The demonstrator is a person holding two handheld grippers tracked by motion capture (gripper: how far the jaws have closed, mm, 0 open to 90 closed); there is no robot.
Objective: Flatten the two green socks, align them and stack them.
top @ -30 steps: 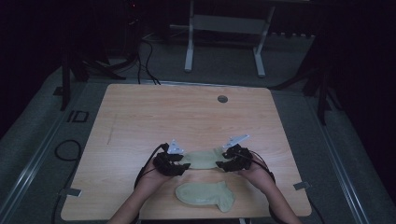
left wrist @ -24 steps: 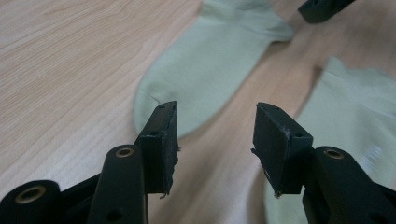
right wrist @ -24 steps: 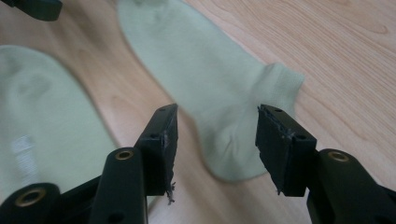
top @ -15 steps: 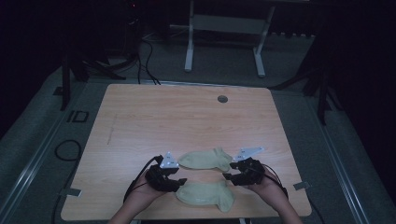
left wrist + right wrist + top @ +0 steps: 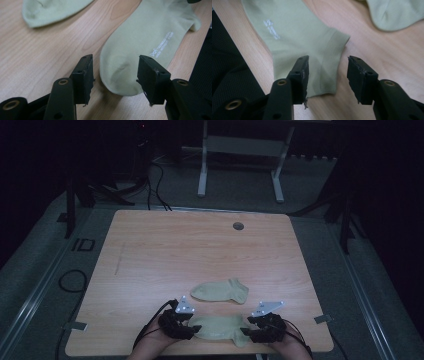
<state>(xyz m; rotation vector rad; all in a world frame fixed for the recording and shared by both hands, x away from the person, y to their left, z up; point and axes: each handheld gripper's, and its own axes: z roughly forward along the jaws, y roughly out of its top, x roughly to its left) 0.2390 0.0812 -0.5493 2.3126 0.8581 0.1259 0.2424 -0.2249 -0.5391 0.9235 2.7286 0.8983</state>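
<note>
Two pale green socks lie flat on the wooden table (image 5: pixel 165 250). The near sock (image 5: pixel 220 326) lies along the front edge; the far sock (image 5: pixel 220 291) rests a little behind it. My left gripper (image 5: pixel 194 329) is open at the near sock's toe (image 5: pixel 120 75), jaws straddling the toe end. My right gripper (image 5: pixel 245 332) is open at the near sock's cuff (image 5: pixel 324 65), one jaw over the ribbed cuff and the other over bare wood. The far sock's toe (image 5: pixel 50 11) and its other end (image 5: pixel 397 12) show at the top of the gripper views.
A small round grommet (image 5: pixel 238 226) sits near the table's back edge. Behind the table stands a white metal frame (image 5: pixel 240 150) on the grey floor. Cables (image 5: pixel 70 280) lie to the left. The front edge of the table is just below both hands.
Both grippers have drawn back from the far sock, left lying flat, to the near sock at the front edge. They now stand open at its two ends.
</note>
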